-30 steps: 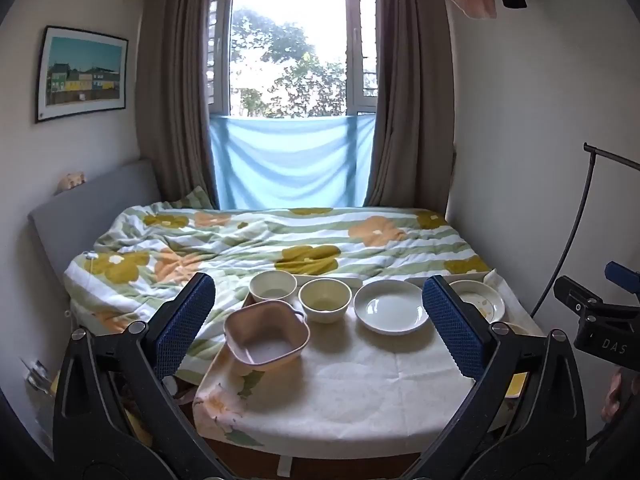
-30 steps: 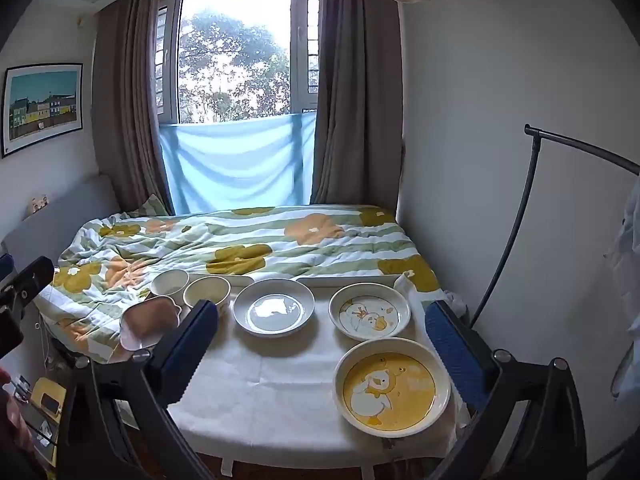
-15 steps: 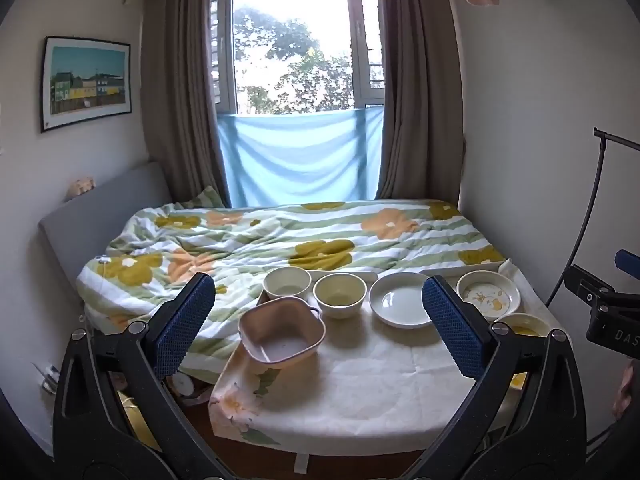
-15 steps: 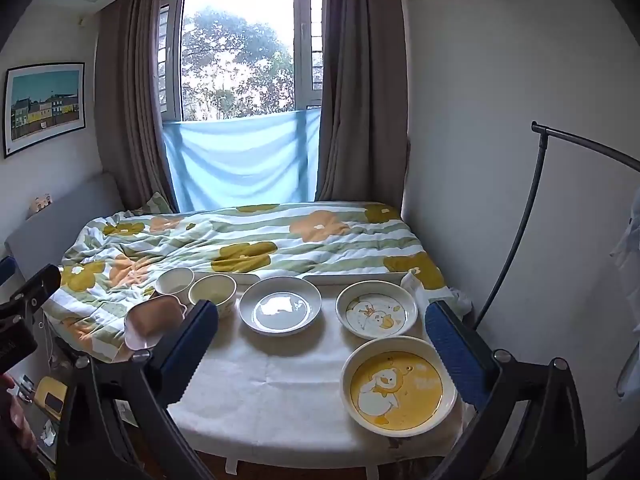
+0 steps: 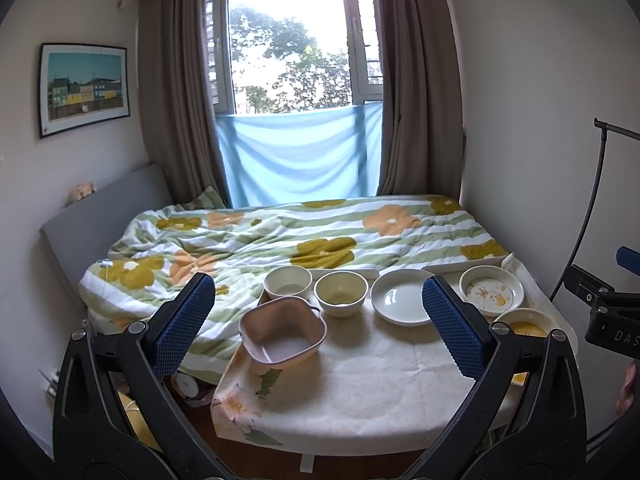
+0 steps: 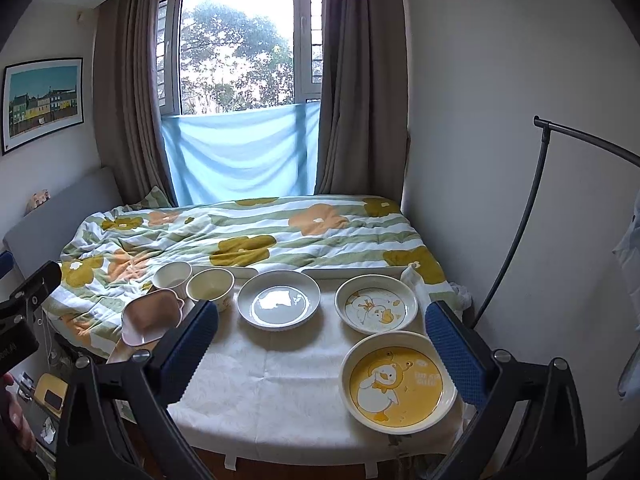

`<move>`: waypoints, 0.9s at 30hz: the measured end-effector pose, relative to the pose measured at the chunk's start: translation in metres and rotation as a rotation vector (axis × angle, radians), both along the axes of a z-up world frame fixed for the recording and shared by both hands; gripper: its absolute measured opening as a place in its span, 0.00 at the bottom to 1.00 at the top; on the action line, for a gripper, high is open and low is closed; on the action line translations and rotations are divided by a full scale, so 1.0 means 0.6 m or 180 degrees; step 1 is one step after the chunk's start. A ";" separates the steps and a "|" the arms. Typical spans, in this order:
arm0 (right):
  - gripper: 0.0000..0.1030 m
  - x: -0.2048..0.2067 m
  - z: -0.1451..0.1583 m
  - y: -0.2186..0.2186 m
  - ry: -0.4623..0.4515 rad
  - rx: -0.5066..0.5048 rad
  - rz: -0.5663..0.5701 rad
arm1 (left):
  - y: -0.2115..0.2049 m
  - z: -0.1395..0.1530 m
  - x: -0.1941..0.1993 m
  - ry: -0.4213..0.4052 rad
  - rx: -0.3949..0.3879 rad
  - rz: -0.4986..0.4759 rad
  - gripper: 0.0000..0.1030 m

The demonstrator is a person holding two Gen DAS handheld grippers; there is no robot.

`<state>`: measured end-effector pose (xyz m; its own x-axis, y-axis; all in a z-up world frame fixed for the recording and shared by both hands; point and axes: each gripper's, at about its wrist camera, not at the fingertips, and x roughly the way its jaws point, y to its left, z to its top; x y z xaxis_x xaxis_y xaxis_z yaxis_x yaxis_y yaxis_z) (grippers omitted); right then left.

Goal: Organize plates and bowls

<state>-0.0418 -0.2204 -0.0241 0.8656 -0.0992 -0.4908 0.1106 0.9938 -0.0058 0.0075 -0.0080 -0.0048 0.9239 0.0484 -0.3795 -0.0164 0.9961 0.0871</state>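
- Left gripper (image 5: 318,320): jaws apart, empty, above counter (image 5: 360,384).
- Right gripper (image 6: 322,344): jaws apart, empty.
- Counter: pink dish (image 5: 283,337), two bowls (image 5: 340,292), white plate (image 6: 278,304), two duck plates (image 6: 398,386).

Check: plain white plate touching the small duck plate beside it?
Apart. The right wrist view shows a strip of tablecloth between the plain white plate and the small duck plate.

Bowls (image 5: 340,298) left, plates (image 6: 279,304) right, on table (image 6: 280,380) before bed (image 6: 240,236)
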 end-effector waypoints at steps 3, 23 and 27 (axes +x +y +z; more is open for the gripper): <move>1.00 0.000 -0.001 0.002 0.0009 0.0010 -0.0001 | 0.001 -0.001 0.000 0.0008 0.0002 -0.0003 1.00; 1.00 0.003 -0.012 0.003 0.0031 0.0028 0.0009 | 0.007 0.003 0.006 0.0035 -0.0028 0.0012 1.00; 1.00 0.002 -0.013 0.008 0.0046 0.0039 0.0015 | 0.009 0.003 0.008 0.0027 -0.0039 0.0017 1.00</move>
<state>-0.0405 -0.2159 -0.0321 0.8589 -0.0890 -0.5044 0.1060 0.9944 0.0049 0.0125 -0.0025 -0.0028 0.9204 0.0487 -0.3879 -0.0210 0.9969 0.0752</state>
